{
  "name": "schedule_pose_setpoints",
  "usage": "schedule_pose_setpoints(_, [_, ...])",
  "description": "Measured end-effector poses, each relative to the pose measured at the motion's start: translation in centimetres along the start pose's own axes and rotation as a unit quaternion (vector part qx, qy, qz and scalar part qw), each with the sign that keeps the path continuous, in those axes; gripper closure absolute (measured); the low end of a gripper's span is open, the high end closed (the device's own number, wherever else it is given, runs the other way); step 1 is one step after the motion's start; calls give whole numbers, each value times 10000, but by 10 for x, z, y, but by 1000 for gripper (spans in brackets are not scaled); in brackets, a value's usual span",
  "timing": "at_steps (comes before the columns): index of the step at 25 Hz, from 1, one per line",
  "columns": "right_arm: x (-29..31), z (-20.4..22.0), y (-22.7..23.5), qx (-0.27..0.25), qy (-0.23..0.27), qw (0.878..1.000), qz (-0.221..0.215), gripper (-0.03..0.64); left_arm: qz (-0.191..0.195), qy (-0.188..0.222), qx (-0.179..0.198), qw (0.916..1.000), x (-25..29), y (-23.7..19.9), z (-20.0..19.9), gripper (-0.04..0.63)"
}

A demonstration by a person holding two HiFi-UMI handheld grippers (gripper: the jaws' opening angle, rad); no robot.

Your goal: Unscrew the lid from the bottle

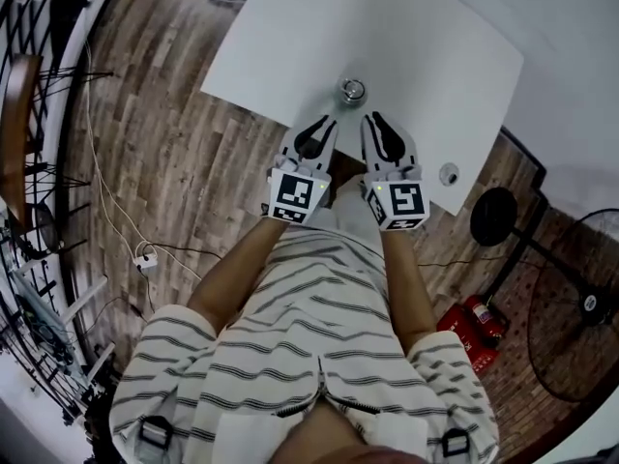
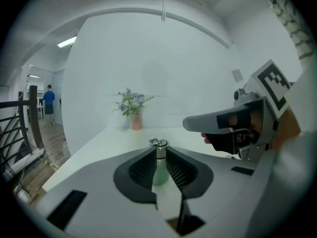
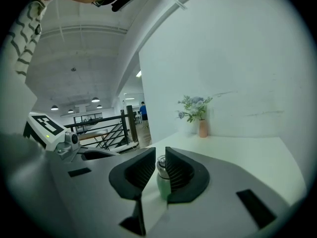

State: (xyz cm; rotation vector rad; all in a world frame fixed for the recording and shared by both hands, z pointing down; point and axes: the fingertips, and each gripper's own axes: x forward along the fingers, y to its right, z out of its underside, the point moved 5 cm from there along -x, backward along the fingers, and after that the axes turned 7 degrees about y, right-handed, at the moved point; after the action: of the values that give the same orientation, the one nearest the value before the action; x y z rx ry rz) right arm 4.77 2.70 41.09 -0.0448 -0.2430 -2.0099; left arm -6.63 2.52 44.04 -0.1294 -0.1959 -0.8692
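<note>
- Right now I am holding both grippers low over the near edge of the white table (image 1: 290, 37), side by side and pointing away from me.
- I am keeping the left gripper (image 1: 323, 127) with its jaws only a narrow slit apart and nothing between the pads.
- I am keeping the right gripper (image 1: 378, 121) the same way: a thin gap, pads bare.
- I am looking at the bottle (image 1: 352, 91) standing upright on the table, just ahead of both sets of fingertips and between the two lines they are pointing along. It is not touching either gripper.
- In the left gripper view the bottle (image 2: 159, 168) is sitting dead centre in the slit, its metal lid (image 2: 158, 143) showing just above the jaw tips. In the right gripper view the bottle (image 3: 164, 181) is showing a little right of centre.
- I am judging neither hand clearly nearer; the head view puts both tips about equally short of it.
- I am reckoning the long axis matters most: it runs straight up, while my jaws are parting sideways. So one gripper should be taking the green body low down and the other the lid above, and both slits need widening first.
</note>
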Motion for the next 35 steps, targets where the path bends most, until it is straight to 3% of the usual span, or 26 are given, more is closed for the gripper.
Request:
schedule_pose_setpoints(19, [48, 31, 19, -139, -685, 9966, -448, 350, 338, -432, 97, 9985, 59, -10, 38, 349])
schedule_pose_setpoints(35, [74, 50, 19, -310, -1015, 9925, -612, 321, 828, -614, 546, 9932, 94, -11, 54, 279])
